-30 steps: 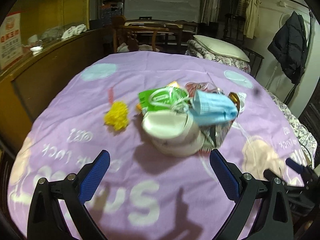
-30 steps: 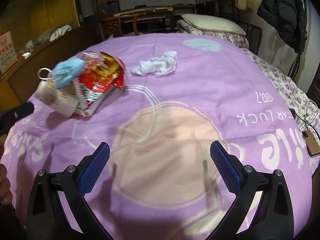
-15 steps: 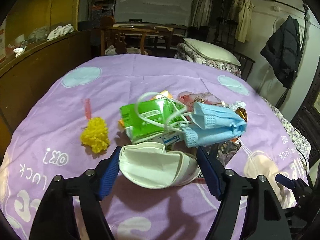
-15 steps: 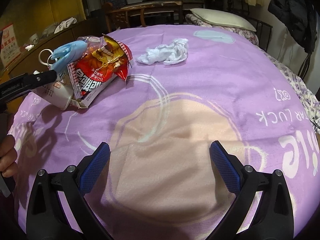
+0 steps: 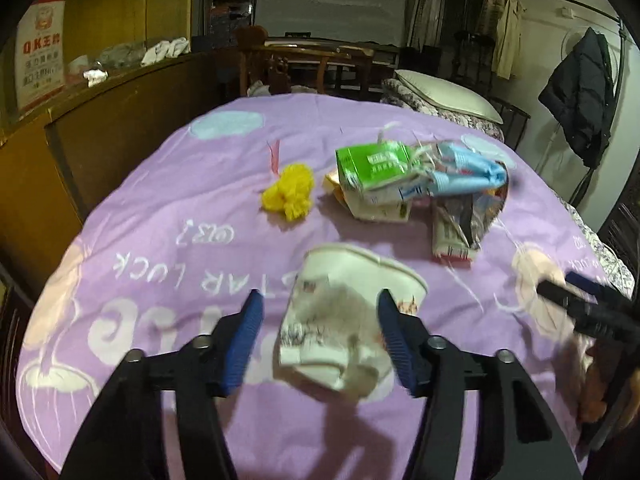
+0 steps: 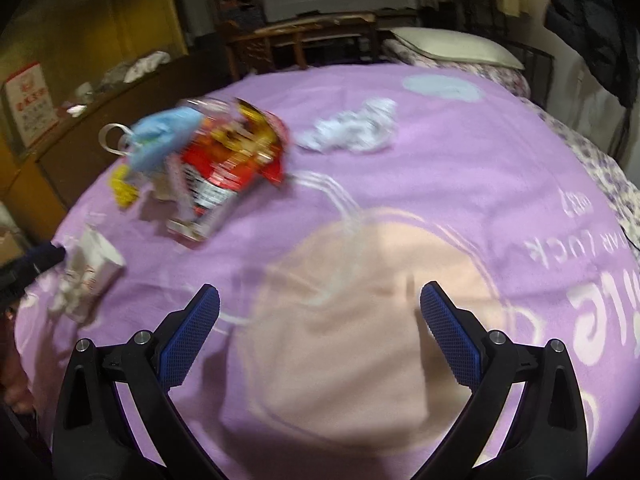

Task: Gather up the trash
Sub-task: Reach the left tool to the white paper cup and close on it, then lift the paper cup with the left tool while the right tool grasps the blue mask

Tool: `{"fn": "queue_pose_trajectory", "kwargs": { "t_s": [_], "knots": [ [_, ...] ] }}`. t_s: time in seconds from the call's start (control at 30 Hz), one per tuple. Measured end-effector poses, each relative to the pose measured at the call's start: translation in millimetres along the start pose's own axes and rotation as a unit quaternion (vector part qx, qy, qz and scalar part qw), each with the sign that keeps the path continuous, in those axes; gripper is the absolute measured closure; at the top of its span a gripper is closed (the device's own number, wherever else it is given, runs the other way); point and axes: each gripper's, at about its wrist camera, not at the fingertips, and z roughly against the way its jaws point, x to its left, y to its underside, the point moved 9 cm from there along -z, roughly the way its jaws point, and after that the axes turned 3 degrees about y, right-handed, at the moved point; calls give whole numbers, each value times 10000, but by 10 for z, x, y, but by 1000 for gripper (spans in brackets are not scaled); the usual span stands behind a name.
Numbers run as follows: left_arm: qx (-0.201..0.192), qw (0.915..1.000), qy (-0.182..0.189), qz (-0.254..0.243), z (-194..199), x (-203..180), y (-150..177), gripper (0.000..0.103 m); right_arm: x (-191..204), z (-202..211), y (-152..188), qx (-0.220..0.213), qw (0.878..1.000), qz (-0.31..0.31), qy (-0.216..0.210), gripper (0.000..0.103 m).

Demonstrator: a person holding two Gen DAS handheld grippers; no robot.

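A dim bedroom is shown in the left wrist view: wooden cabinets along the left wall, a table and chairs at the back, a pillow on a bed and a dark coat (image 5: pixel 576 100) hung at the right. A purple blanket (image 5: pixel 168 208) with pale lettering covers the work surface.

In this view the left gripper (image 5: pixel 318 314) is seen with its jaws closing at a medium width. A crumpled white paper cup (image 5: pixel 340 312) lies between the blue pads; the right pad appears to touch the cup's side, while a gap is visible at the left pad. The frame is blurred, so a firm grip cannot be confirmed. Beyond the cup, a yellow pom-pom (image 5: pixel 290 192), a green carton (image 5: pixel 372 168), a blue face mask (image 5: pixel 468 176) and a foil snack wrapper (image 5: pixel 460 228) are grouped near the blanket's middle. The other gripper's tips enter at the right edge.

In the right wrist view the same blanket (image 6: pixel 460 184) fills the frame. The right gripper (image 6: pixel 318 310) is held wide with nothing between its pads. The paper cup (image 6: pixel 90 272) is located at the left edge, beside a dark gripper finger. The red snack wrapper (image 6: pixel 232 164) and the face mask (image 6: pixel 160 136) lie farther back, and a crumpled white tissue (image 6: pixel 352 130) lies apart to their right
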Motion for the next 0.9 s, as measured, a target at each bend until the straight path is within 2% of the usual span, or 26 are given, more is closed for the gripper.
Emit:
{"fn": "queue_pose_trajectory", "kwargs": {
  "t_s": [0.07,0.13,0.27,0.33,0.4,0.5,0.53,0.57,0.6,0.8,0.9],
  "knots": [
    [-9,10000,52,-58,2,-51,28,20,137,17,-143,-95,9998,10,-187,7],
    [-10,9996,96,-265,-19,-157,21,12,329,44,-353,-271,9988,96,-385,7],
    [46,9984,24,-566,-149,-300,38,11,604,-9,-705,-539,9971,368,-402,7],
    [148,9986,65,-503,-231,-274,56,11,744,-104,-823,-534,9962,513,-450,7],
    [200,9989,115,-398,-270,-230,59,11,820,-250,-872,-449,9962,687,-288,13],
    [242,9991,162,-323,-298,-182,44,11,806,-358,-799,-293,9961,829,-112,37],
    [277,9989,220,-305,-320,-174,43,11,789,-351,-774,-283,9960,833,-128,54],
    [302,9988,253,-297,-332,-174,48,11,762,-320,-746,-275,9963,801,-164,66],
    [333,9986,287,-288,-356,-174,50,11,724,-270,-726,-289,9967,727,-229,69],
    [411,9979,427,-261,-465,-211,37,11,463,110,-637,-507,9967,341,-532,71],
    [574,9972,449,-137,-566,-184,72,11,525,83,-697,-455,9960,390,-670,63]
  ]
}}
